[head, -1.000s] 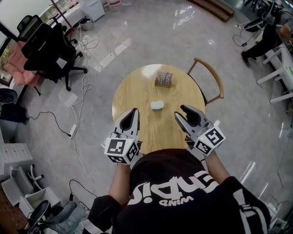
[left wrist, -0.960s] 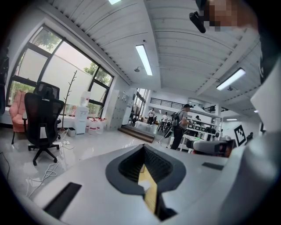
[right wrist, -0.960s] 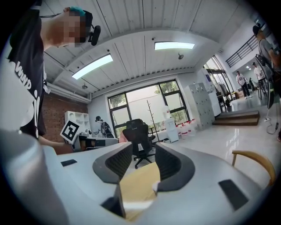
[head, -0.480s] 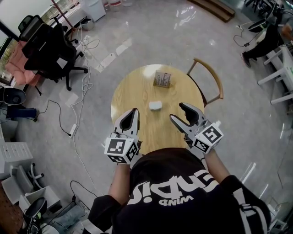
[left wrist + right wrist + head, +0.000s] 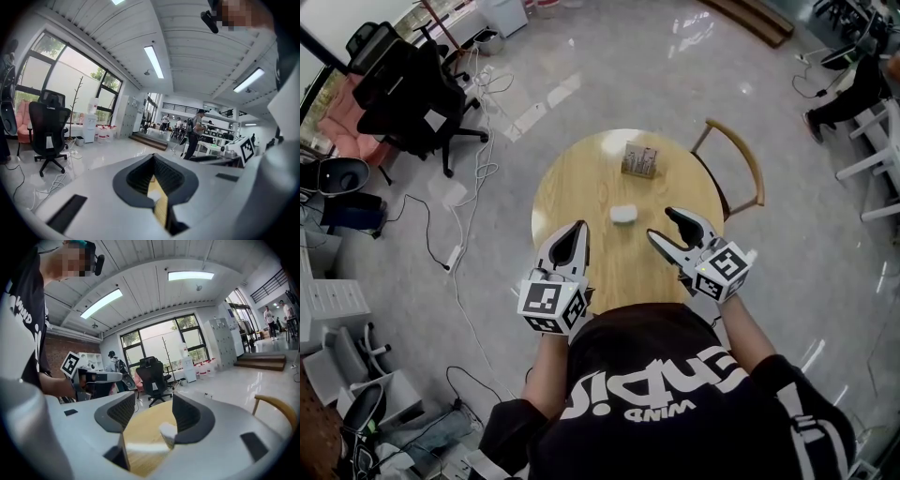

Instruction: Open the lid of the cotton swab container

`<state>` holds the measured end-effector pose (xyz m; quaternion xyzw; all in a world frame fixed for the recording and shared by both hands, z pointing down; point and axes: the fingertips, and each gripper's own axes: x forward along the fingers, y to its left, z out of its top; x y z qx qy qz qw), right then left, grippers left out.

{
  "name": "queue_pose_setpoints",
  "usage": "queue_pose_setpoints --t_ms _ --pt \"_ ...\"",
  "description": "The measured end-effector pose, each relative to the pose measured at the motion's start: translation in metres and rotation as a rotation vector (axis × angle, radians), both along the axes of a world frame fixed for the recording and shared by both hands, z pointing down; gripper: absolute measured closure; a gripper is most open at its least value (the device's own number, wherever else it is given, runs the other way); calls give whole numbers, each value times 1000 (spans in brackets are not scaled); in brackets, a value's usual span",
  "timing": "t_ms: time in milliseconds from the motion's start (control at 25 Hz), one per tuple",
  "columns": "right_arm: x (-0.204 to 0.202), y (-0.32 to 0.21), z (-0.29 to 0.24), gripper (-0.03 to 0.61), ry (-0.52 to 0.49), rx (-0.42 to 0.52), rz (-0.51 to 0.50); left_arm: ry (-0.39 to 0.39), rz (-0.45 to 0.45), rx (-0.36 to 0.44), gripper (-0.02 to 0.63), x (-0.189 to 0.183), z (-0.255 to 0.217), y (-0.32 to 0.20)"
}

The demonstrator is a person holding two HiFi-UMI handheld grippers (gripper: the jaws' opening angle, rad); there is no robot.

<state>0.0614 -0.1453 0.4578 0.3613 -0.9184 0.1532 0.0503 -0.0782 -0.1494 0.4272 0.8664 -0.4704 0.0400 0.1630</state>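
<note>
1. Cotton swab container: small, white and rounded. It sits near the middle of the round wooden surface, touching neither gripper. From the right gripper view I see it ahead of the jaws, partly behind the right-hand jaw. I cannot tell how its lid sits at this size.

2. Right gripper: over the near right part of the surface, pointing in toward its centre. I read its jaws as released and spread wide. They have just been opening, with only bare wood between them.

3. Left gripper: over the near left edge of the surface. Its jaws are clenched together on nothing, with a sliver of wood showing through the seam.

4. Small box: at the far side of the surface, contents too small to name.

5. Wooden chair: tucked against the surface's far right rim.

6. Black office chair: on the floor, well off the surface's far left.

7. Power strip with cables: on the floor to the left of the surface.
</note>
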Motion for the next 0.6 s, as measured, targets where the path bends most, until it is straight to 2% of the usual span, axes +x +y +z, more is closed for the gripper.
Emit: queue_pose_setpoints --t_ms 280,600 --pt "-5 -18 44 345 52 -72 -53 -12 2 -17 606 1 2 1" --pt "-12 -31 104 337 183 -106 -140 -9 -2 -41 606 0 9 -6"
